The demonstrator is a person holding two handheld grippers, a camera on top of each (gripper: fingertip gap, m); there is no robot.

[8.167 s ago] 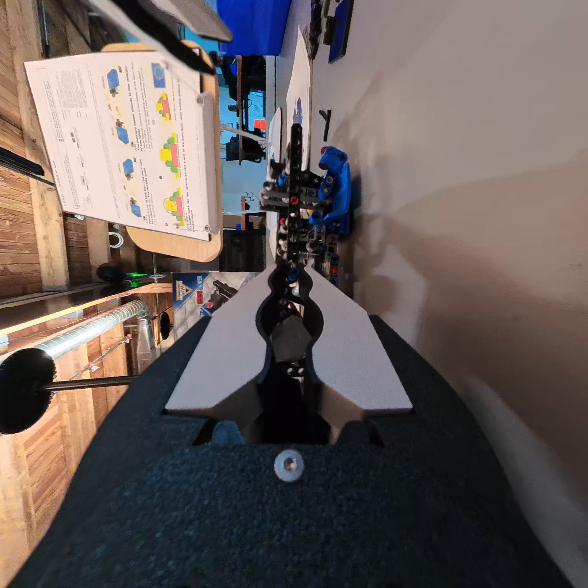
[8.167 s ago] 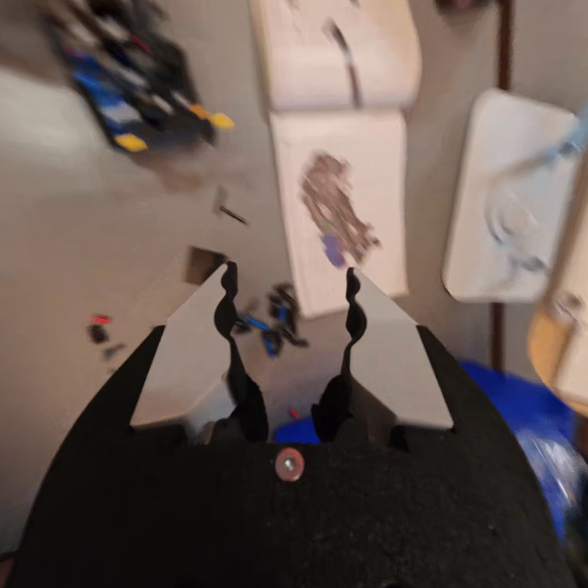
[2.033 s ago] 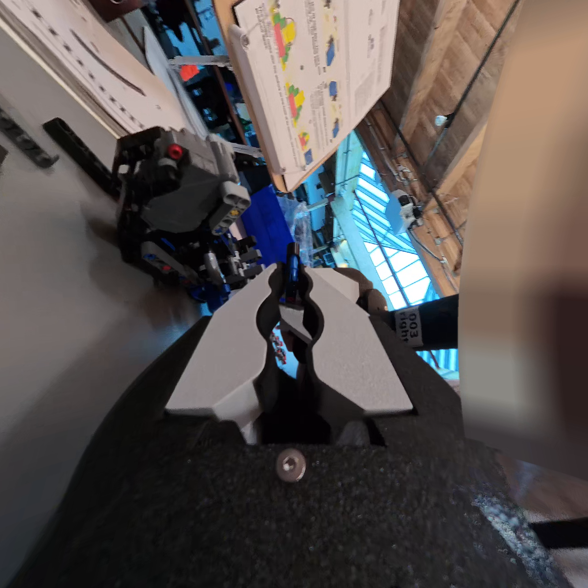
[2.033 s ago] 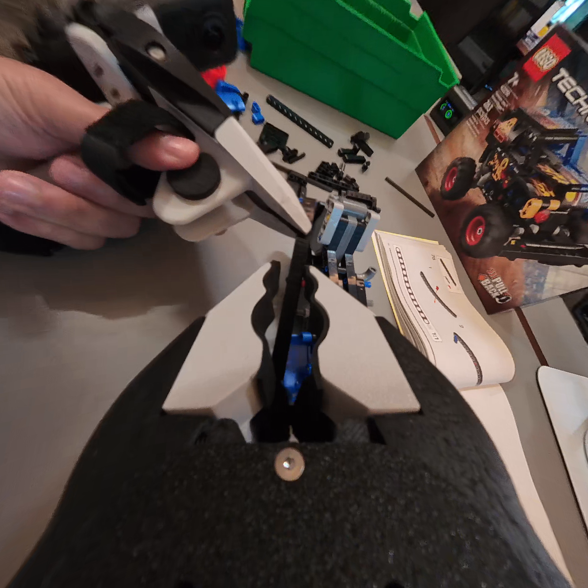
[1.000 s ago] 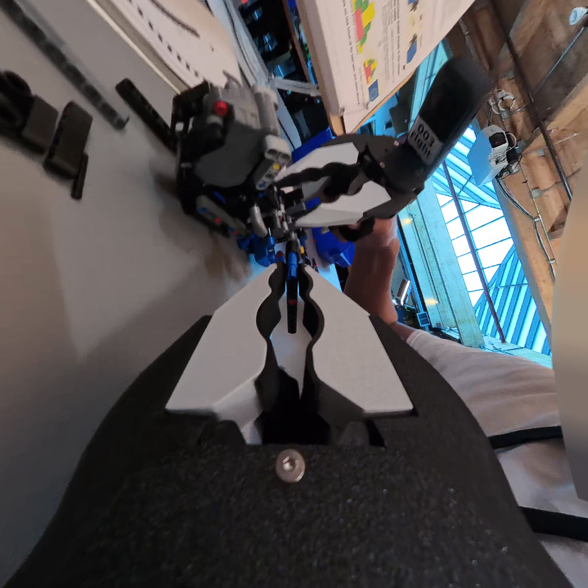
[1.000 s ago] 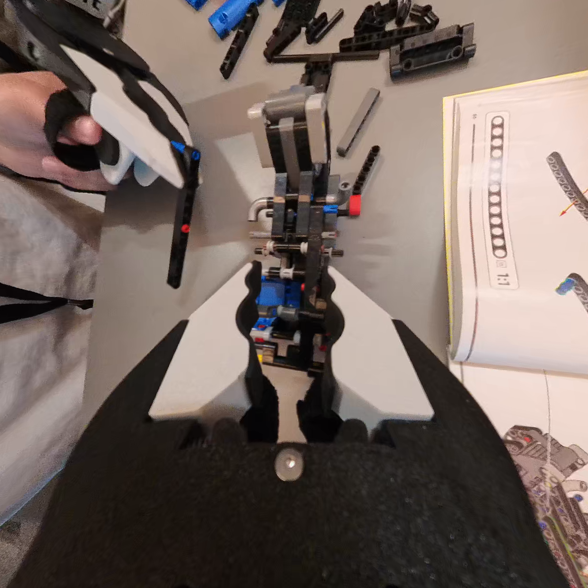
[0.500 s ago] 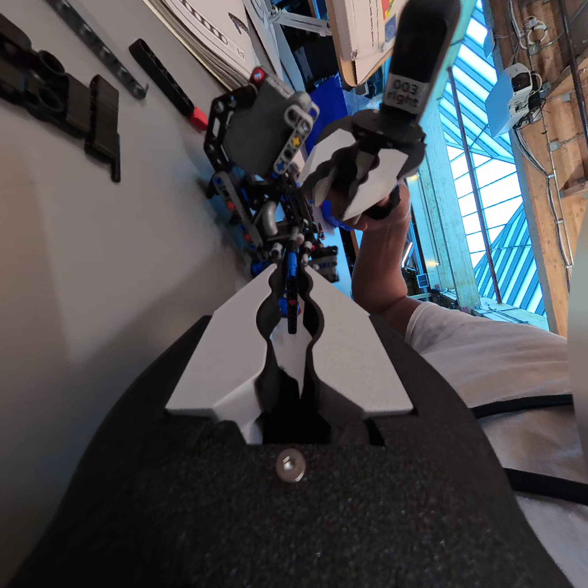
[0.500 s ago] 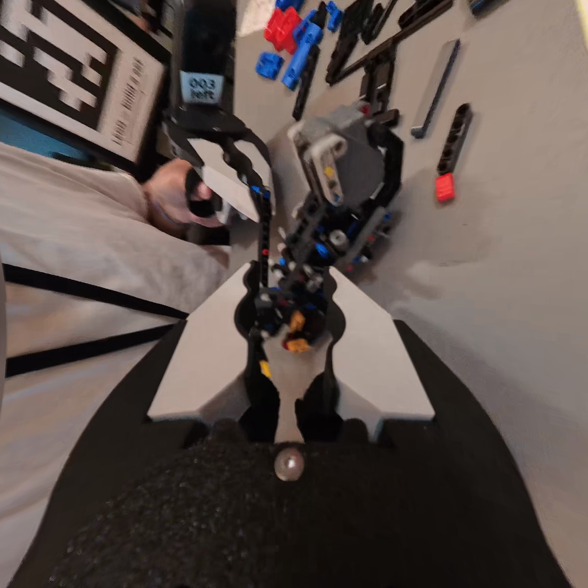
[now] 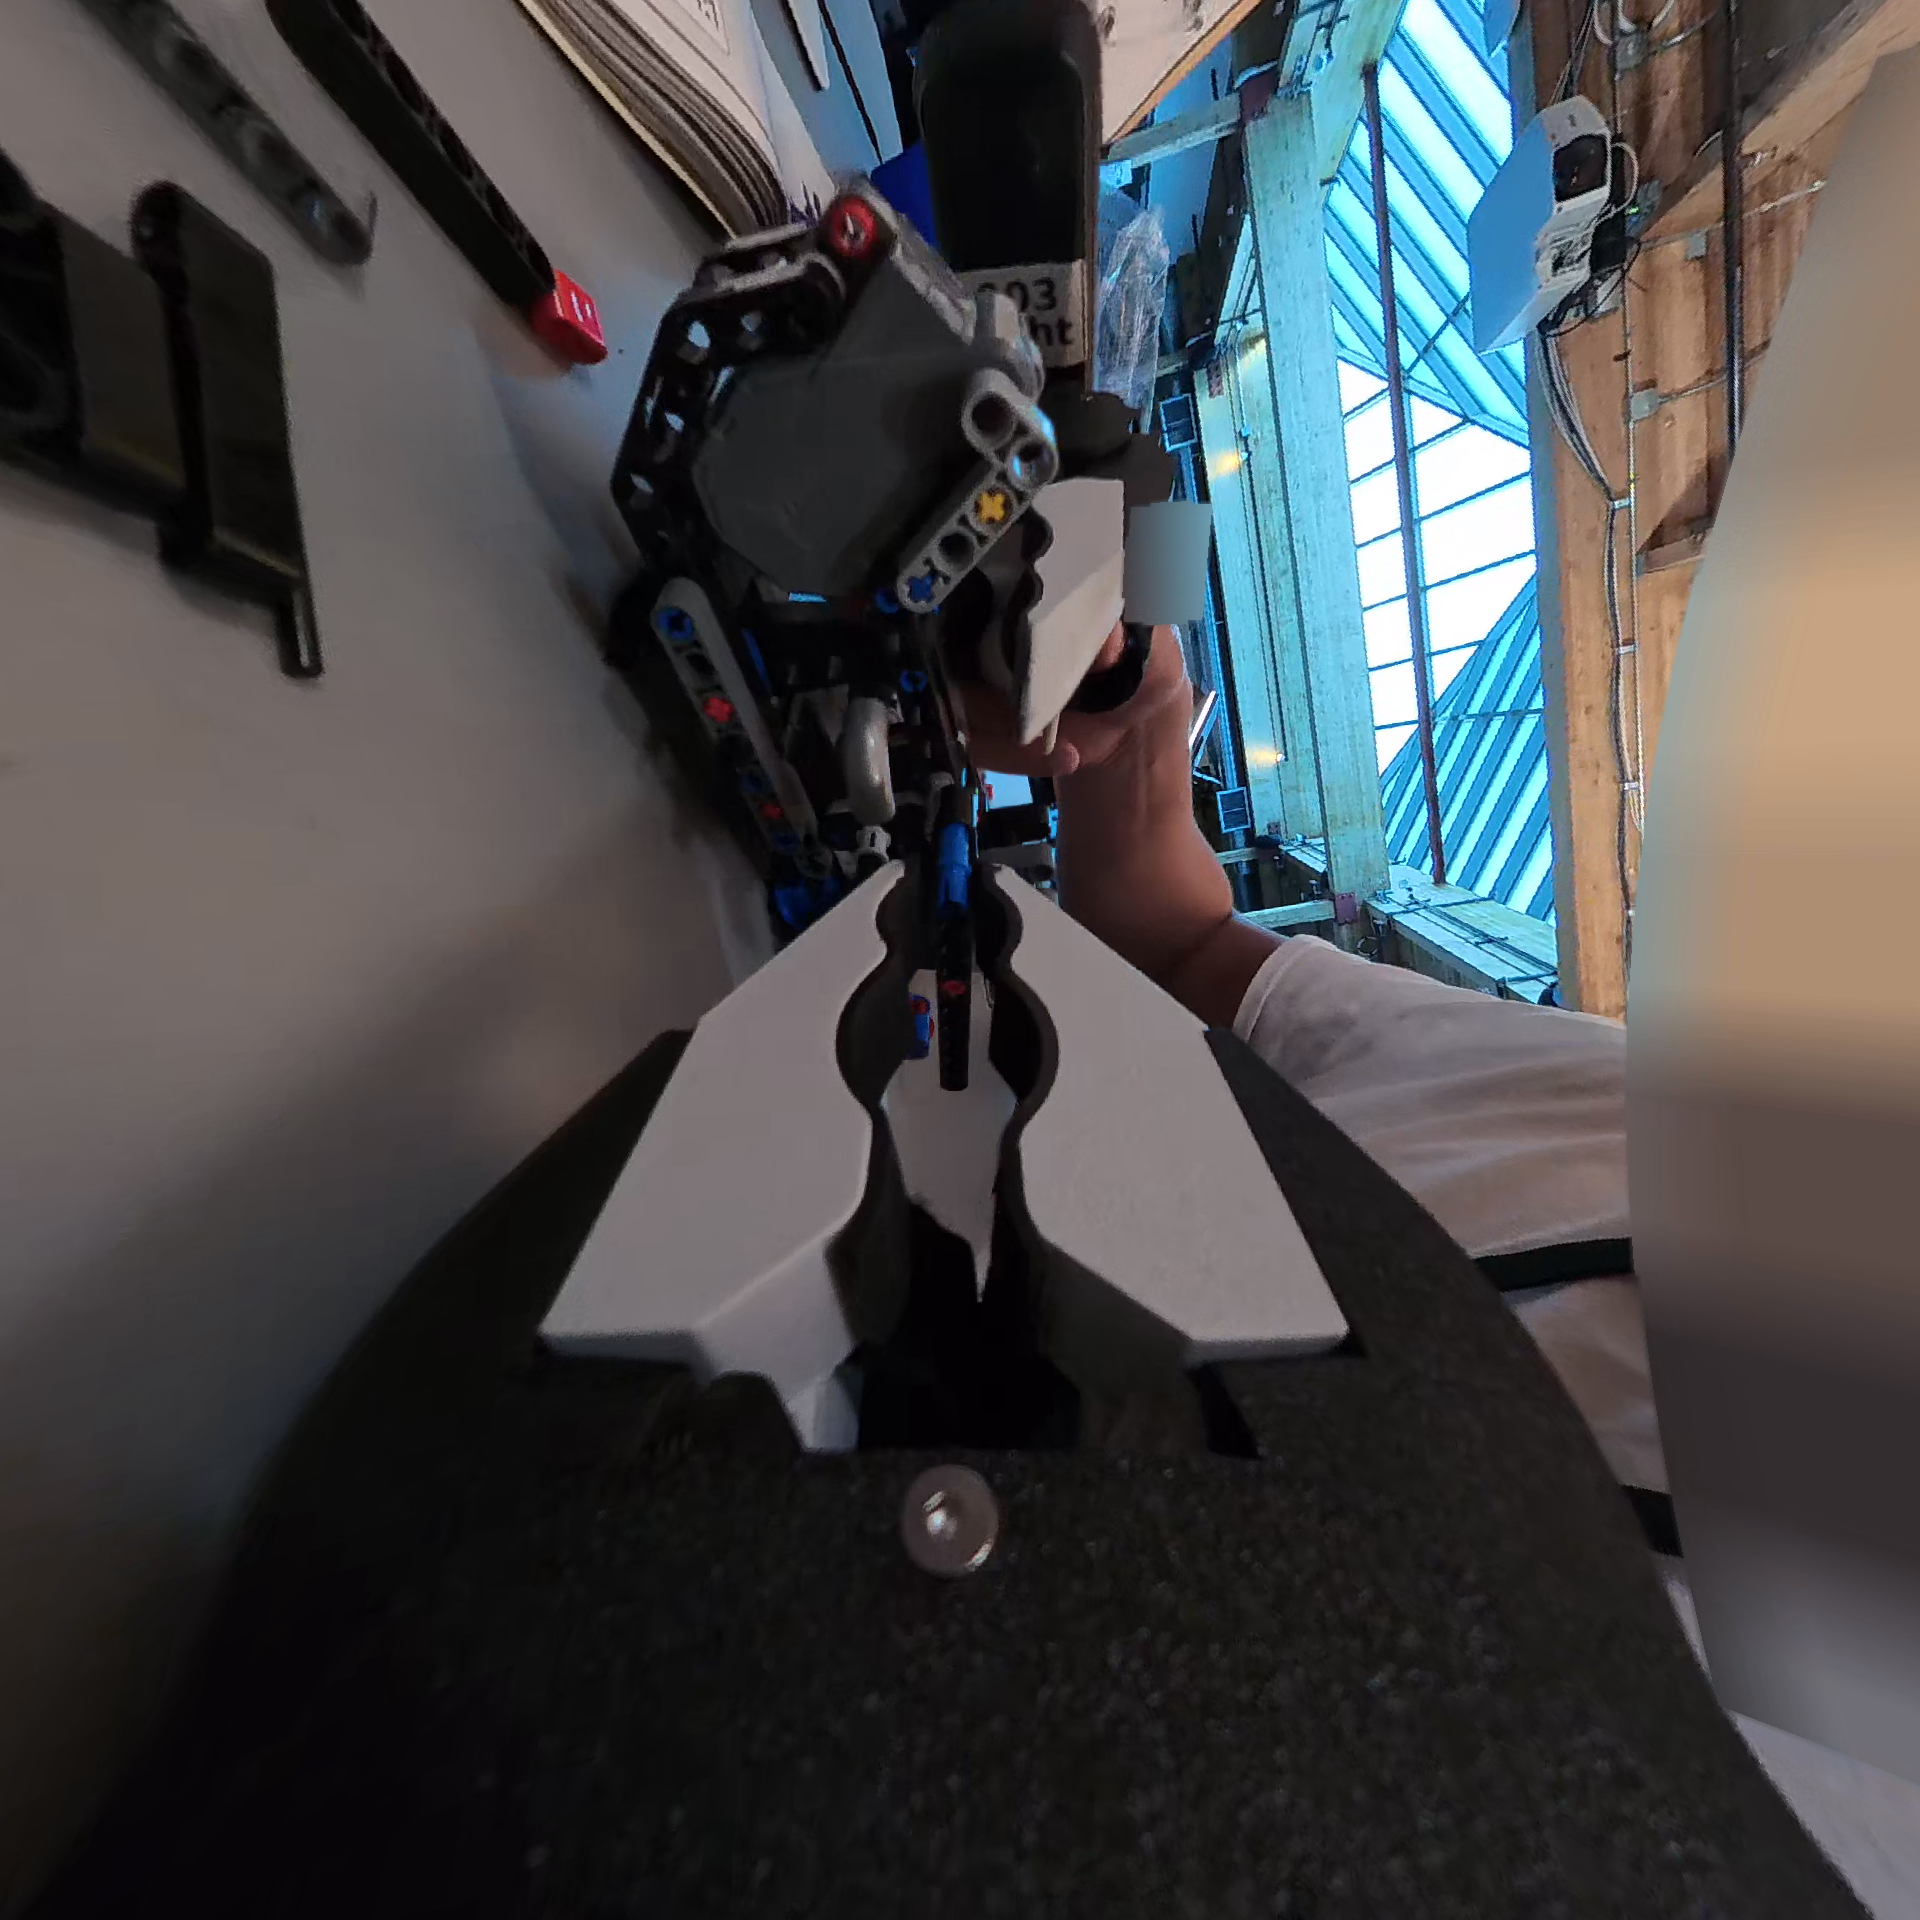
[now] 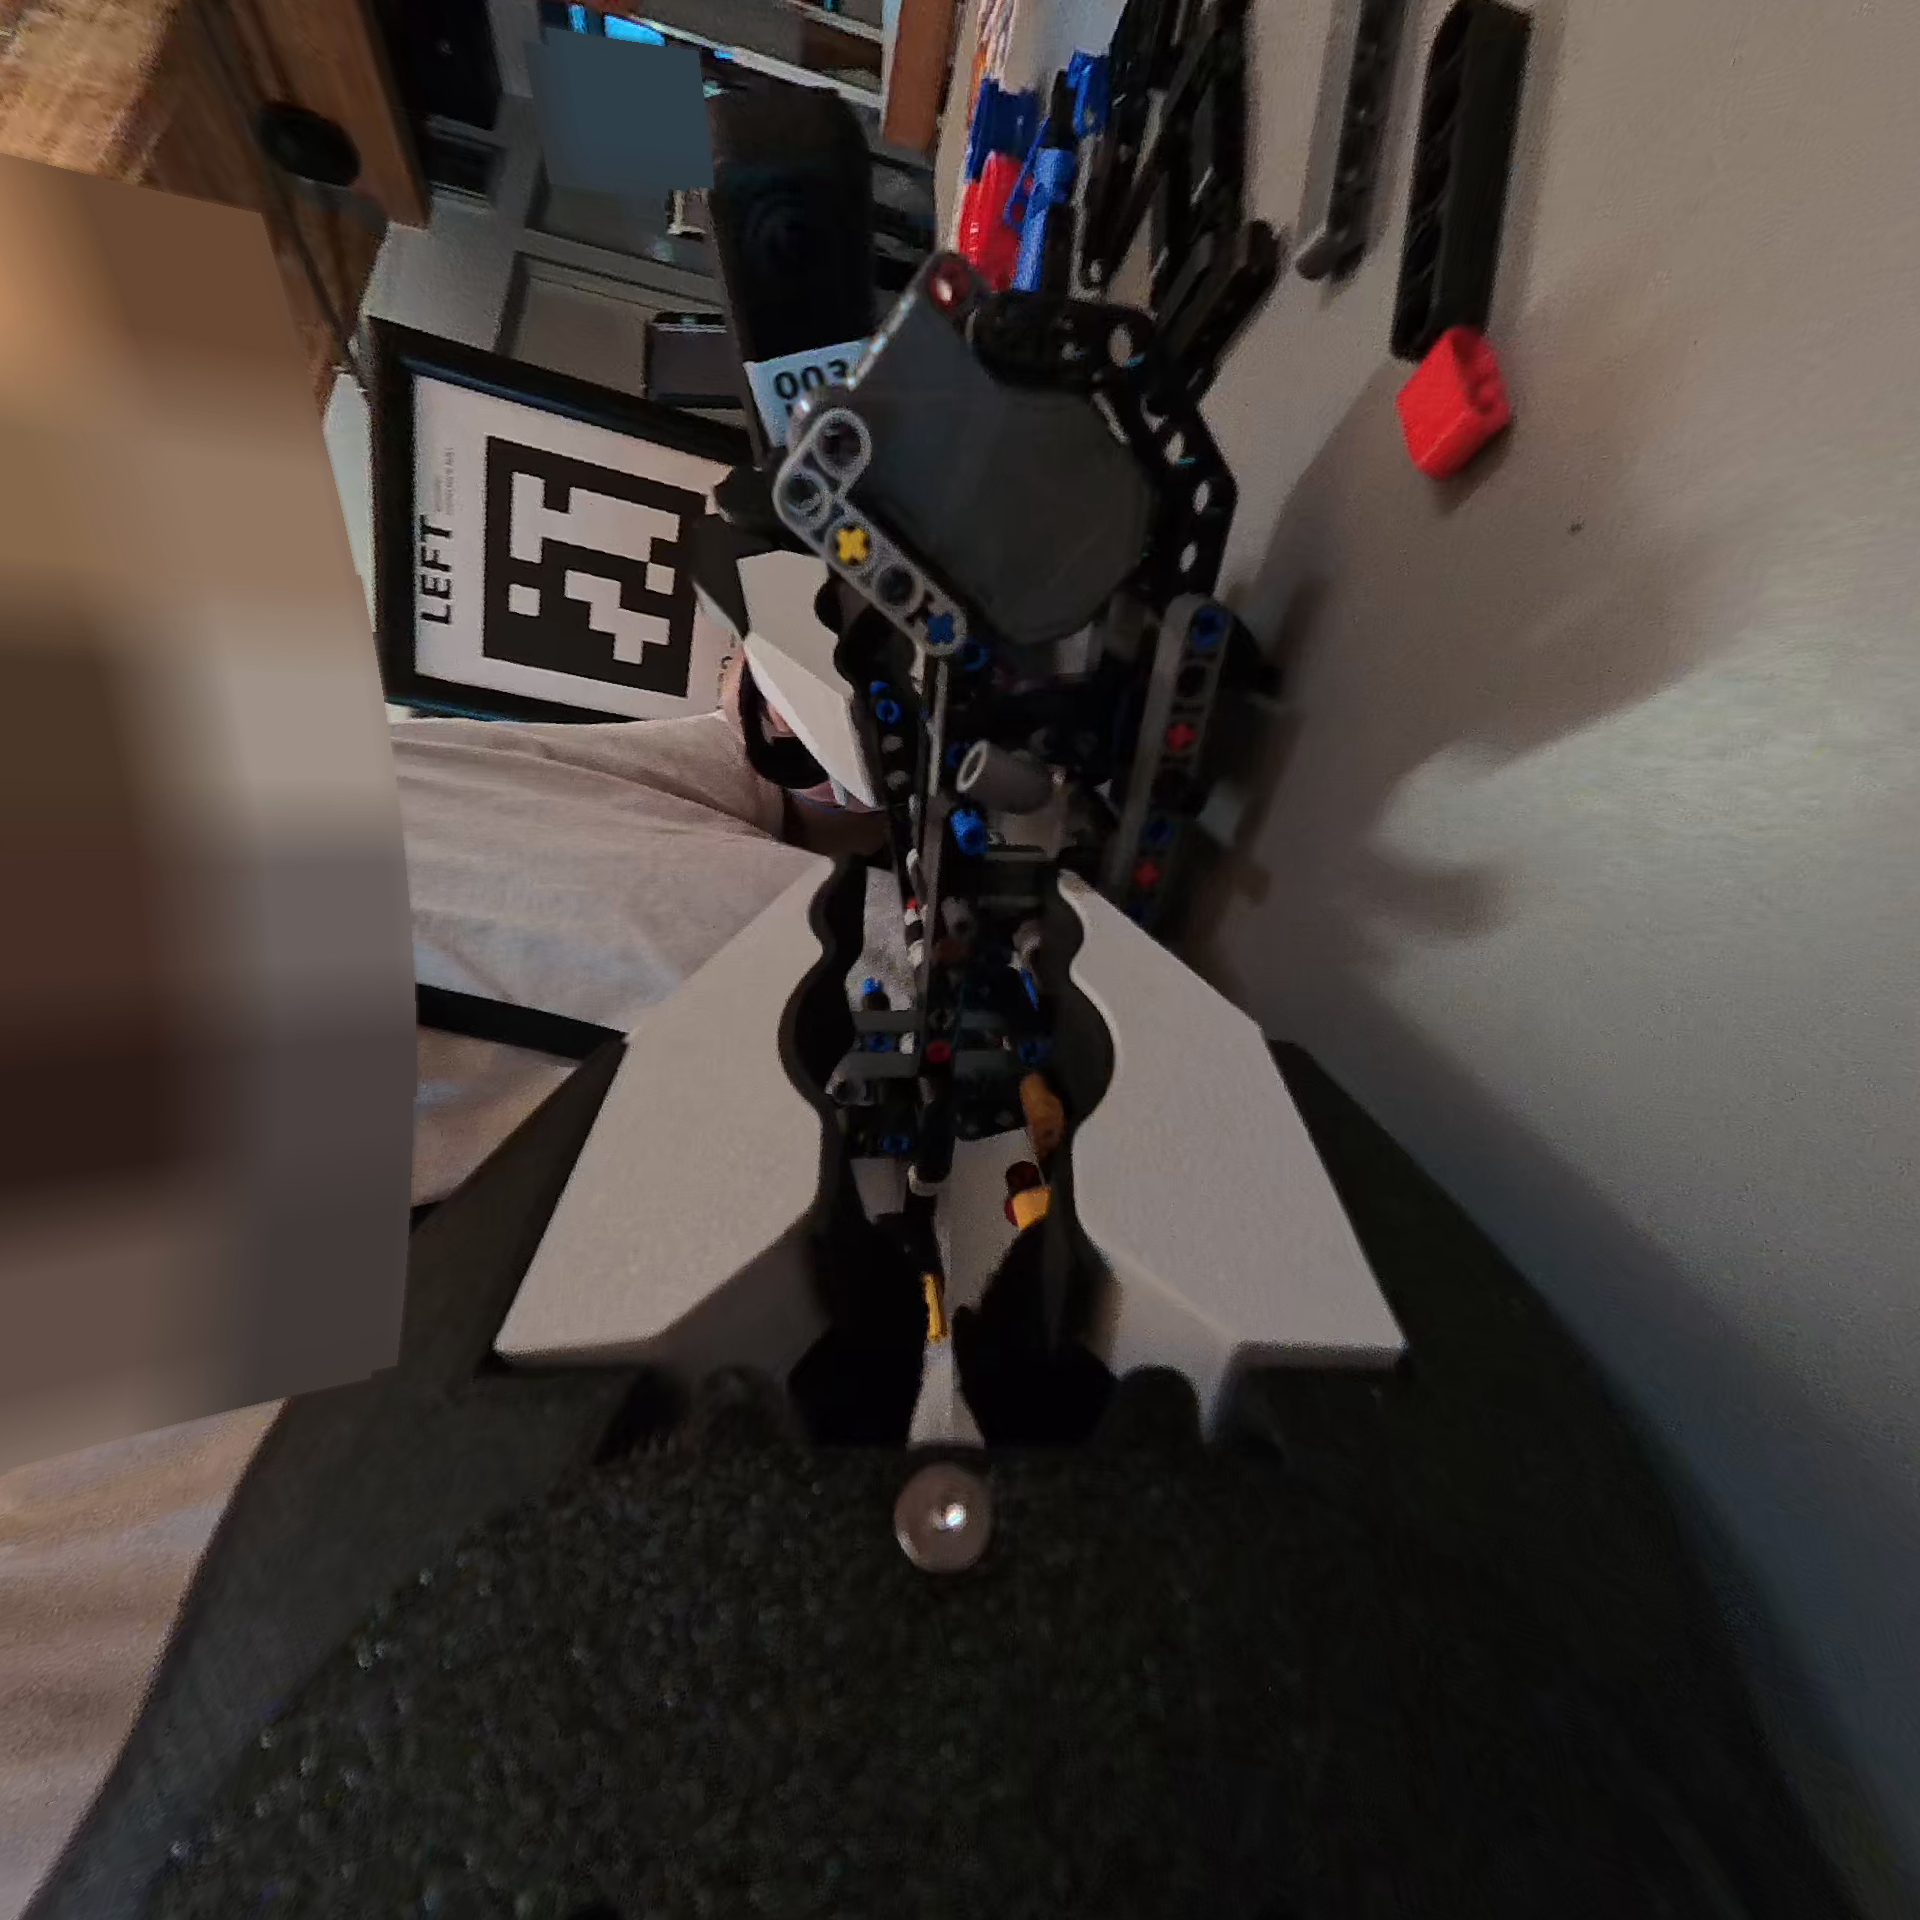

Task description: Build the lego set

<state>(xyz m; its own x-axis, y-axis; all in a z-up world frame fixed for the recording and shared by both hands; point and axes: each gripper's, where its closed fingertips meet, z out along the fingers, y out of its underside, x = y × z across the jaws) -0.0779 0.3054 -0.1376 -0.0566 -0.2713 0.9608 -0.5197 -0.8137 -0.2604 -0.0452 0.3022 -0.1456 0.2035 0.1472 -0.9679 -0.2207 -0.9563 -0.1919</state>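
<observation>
Compared with the frame half a second earlier, the left gripper [image 9: 951, 914] is now sitting closer to the lego model [image 9: 831, 499], and the black beam [image 9: 954, 987] it is carrying is almost touching the model's side. Its jaws are closed tightly on this beam, which has blue pins. The right gripper [image 10: 940, 935] is clamping the lower end of the model, which is standing on the grey table [image 10: 1662, 727] near a loose red brick [image 10: 1452, 416]. The risk is probably this: if the beam is coming in tilted, its pins are missing the holes, and the push is bending the model or twisting it out of the right gripper's hold. Pressing too hard could also be loosening parts already attached.
</observation>
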